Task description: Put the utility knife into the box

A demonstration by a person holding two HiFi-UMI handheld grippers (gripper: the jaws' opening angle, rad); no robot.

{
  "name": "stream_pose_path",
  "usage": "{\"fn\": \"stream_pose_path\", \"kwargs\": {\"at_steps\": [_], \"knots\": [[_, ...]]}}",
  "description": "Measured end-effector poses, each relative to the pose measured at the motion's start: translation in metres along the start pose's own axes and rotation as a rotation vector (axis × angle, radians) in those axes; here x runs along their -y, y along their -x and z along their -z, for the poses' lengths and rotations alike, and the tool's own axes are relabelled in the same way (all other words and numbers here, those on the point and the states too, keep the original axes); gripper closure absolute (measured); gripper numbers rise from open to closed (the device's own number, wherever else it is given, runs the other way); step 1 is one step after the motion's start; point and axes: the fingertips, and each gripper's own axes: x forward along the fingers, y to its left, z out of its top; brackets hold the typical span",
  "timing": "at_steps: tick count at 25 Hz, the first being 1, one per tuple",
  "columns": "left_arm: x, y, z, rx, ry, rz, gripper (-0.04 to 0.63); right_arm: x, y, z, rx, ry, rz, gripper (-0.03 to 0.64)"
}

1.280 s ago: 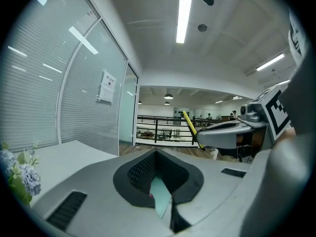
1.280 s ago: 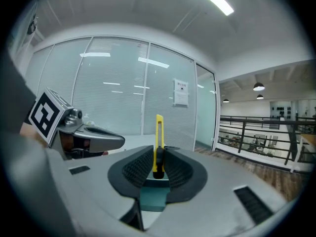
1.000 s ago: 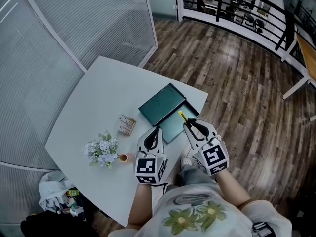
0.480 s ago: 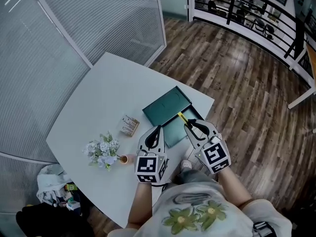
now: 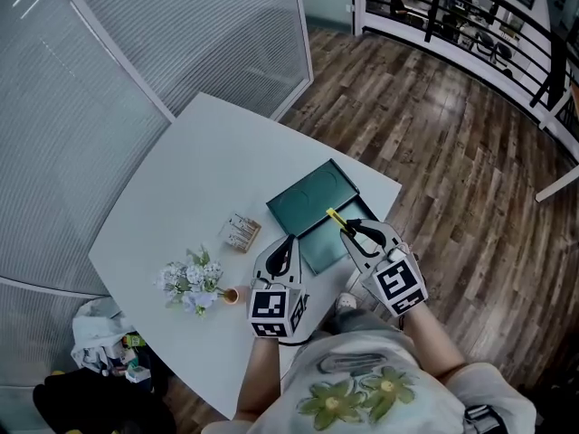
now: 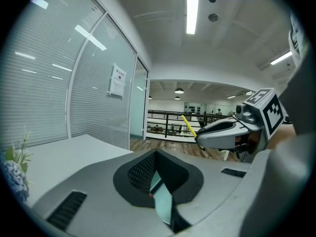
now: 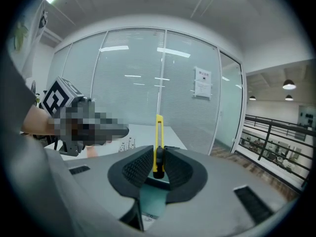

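Right gripper [image 7: 159, 156] has its jaws partly closed on the utility knife [image 7: 158, 132]. The black pads press the knife's dark lower end from both sides, and its yellow body stands straight up toward 12 o'clock in the right gripper view. In the head view the same knife [image 5: 334, 216] sticks out of the right gripper [image 5: 355, 231] toward 10 o'clock. It hangs over the open dark green box [image 5: 308, 199], apparently above where the raised lid meets the tray, though whether its tip touches the box is hard to tell.

Left gripper [image 6: 156, 155] has its jaws brought together at the tips with nothing between them. In the head view the left gripper [image 5: 282, 248] sits at about 8 o'clock from the box, near its edge. The box rests near the edge of the white table [image 5: 199, 170]. A small packet [image 5: 241, 231] lies at 9 o'clock from the box. A bunch of pale flowers [image 5: 190, 281] lies at 8 o'clock, with a little cup [image 5: 229, 294] just beside it.
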Motion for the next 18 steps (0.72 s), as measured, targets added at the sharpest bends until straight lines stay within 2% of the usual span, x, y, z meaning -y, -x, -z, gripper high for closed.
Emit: {"fn": "stream_pose_path", "kwargs": {"at_steps": [18], "knots": [[-0.02,-0.008,0.017,-0.048,0.01,-0.066,0.598,-0.003,-0.024,0.024,-0.065,0.113,-0.122,0.545]]}}
